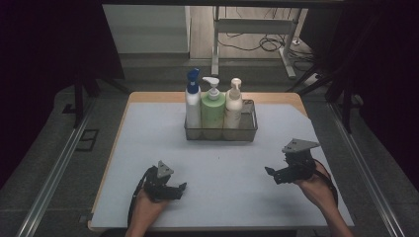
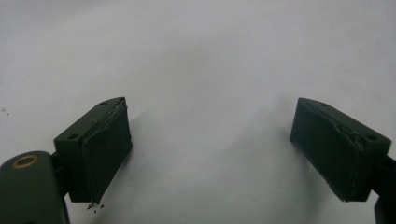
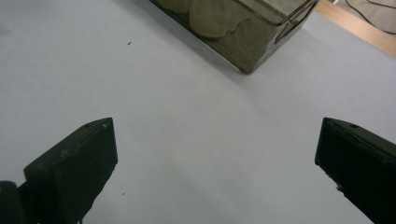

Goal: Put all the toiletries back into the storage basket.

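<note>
Meanwhile, three pump bottles stand upright in a row inside a wire basket (image 1: pixel 249 129) at the far middle of a light mat (image 1: pixel 148 148), as a person holds a two-jaw gripper in each hand near the front edge. The right gripper (image 1: pixel 271 172) hangs just above the mat with its jaws spread wide and nothing between them; its own view looks up the mat to the basket's near corner (image 3: pixel 247 56), well apart and ahead. The left gripper (image 1: pixel 181 188) rests low at the front left, jaws likewise apart and empty, facing bare mat. From the right gripper, the cream bottle (image 1: pixel 233 106) at the row's right end is the closest; the green bottle (image 1: pixel 213 109) and the blue-capped bottle (image 1: pixel 192 103) lie farther along. The row runs across the table, so the right hand looks better placed to reach in.
</note>
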### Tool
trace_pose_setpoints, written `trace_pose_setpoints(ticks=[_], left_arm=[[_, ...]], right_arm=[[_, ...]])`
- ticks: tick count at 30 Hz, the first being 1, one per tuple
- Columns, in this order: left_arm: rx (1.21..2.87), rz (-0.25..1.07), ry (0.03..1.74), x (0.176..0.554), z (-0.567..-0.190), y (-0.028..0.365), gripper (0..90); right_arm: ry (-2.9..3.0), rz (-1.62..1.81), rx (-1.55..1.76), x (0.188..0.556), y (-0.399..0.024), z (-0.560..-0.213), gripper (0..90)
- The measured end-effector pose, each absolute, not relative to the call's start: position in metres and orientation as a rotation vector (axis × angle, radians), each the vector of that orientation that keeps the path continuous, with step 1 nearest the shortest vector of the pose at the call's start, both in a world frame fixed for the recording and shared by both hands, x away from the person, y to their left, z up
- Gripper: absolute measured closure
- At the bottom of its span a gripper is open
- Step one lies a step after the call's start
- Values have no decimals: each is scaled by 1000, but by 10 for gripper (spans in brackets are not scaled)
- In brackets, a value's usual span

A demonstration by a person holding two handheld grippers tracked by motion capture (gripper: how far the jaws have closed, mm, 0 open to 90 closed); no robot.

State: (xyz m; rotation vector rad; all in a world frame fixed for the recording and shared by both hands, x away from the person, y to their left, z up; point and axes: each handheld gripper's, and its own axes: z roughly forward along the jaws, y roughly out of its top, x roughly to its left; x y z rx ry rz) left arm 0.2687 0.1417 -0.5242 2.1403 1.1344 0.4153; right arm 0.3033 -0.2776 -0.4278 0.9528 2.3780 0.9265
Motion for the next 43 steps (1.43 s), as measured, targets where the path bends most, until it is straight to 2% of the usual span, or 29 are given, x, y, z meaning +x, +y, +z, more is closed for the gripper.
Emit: trace_pose_setpoints(ticks=[27, 43], left_arm=[[2144, 417, 1131, 269, -524, 142, 121], [2145, 415, 1131, 269, -524, 142, 120]], right_arm=[[2435, 930, 994, 281, -278, -506, 0], [2442, 972, 1078, 279, -282, -522, 0]])
